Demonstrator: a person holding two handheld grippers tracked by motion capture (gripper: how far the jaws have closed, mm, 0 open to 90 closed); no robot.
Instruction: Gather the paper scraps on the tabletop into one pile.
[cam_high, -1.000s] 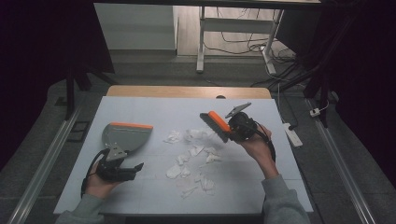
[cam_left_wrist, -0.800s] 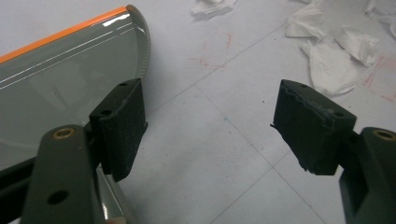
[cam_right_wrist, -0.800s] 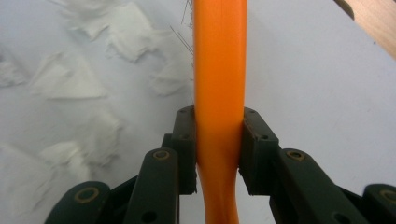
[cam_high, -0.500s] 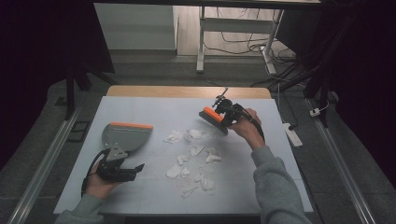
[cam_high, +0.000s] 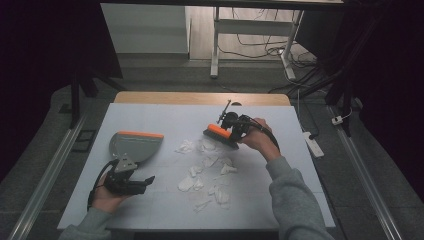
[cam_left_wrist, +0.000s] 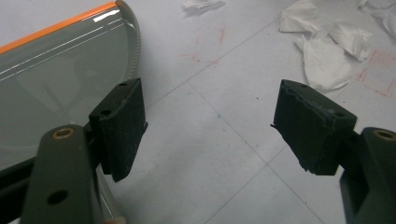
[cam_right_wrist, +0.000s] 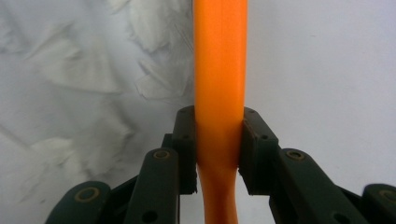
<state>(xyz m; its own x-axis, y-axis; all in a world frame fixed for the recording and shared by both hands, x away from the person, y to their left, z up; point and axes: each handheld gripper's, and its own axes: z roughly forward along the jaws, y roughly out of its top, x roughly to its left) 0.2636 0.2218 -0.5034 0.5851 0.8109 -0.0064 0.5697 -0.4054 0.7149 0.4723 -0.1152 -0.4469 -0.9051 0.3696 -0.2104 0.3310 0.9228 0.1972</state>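
1. Since the earlier picture, the right tongs (cam_high: 231, 131) are sitting farther out over the tabletop (cam_high: 150, 117) and lower, now just at the far edge of the paper scraps (cam_high: 207, 167); the left tongs (cam_high: 131, 184) are lying where they were.
2. The right tongs are pinching the orange brush (cam_high: 220, 134) by its handle, and in the right gripper view the two black jaws are pressing on either side of the orange handle (cam_right_wrist: 219, 93), which is running straight up between them.
3. The brush is hanging close over the white tabletop, its dark underside facing the scraps; whether the bristles are touching the surface is hard to tell from the high view.
4. The left tongs are standing spread wide with nothing between them; in the left gripper view bare tabletop is showing between the two pads (cam_left_wrist: 119, 126).
5. The grey dustpan (cam_high: 135, 146) with its orange lip is lying flat at the left of the tabletop, just beyond the left tongs and apart from the scraps.
6. In the left gripper view the dustpan's curved wall (cam_left_wrist: 60, 79) is lying beside the left-hand jaw, seemingly close against it.
7. The torn white paper scraps are lying scattered across the middle of the tabletop, between the dustpan and the brush.
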